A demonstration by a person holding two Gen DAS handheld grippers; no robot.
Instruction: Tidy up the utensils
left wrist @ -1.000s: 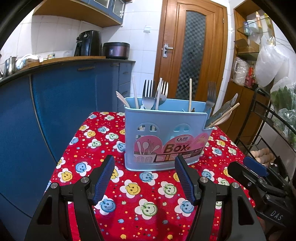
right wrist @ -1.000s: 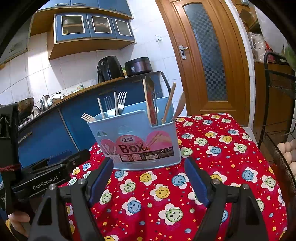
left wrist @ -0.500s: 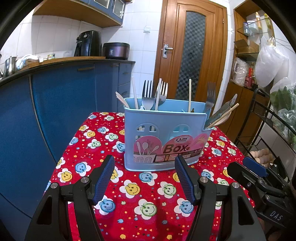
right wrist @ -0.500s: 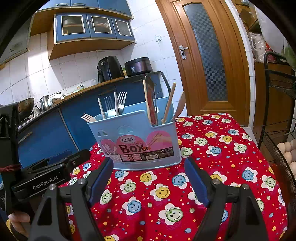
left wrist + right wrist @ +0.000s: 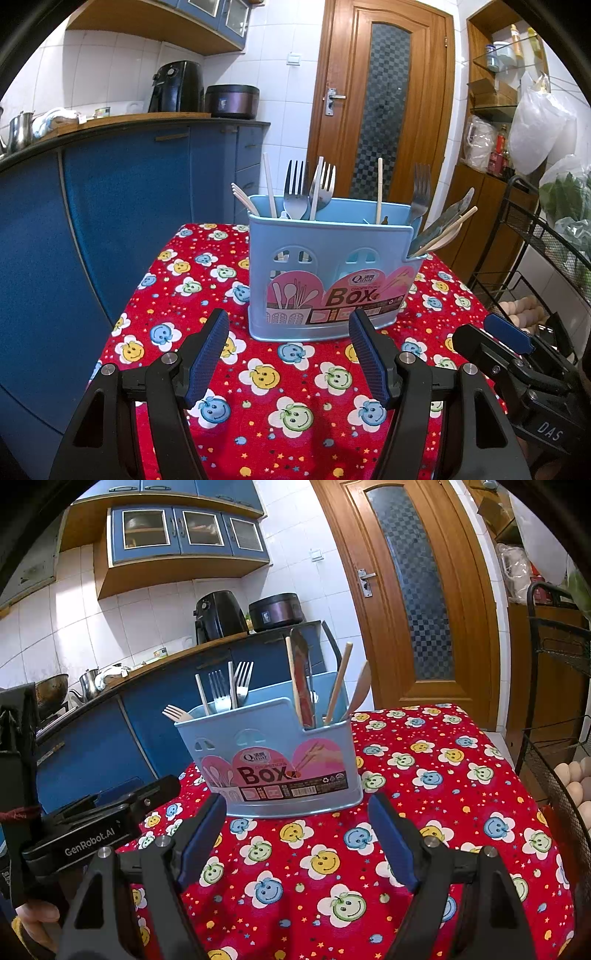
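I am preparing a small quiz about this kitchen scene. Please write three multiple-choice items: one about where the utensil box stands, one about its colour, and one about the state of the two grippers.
1. Where does the utensil box stand?
A. on the red tablecloth
B. on the blue counter
C. on the floor

2. What colour is the utensil box?
A. green
B. light blue
C. black

3. How are the left gripper and the right gripper?
A. both shut on forks
B. one holds the box
C. both open and empty

Answers: 1 A, its base rests on the flowered cloth; 2 B, its walls are pale blue; 3 C, only cloth shows between each pair of fingers.
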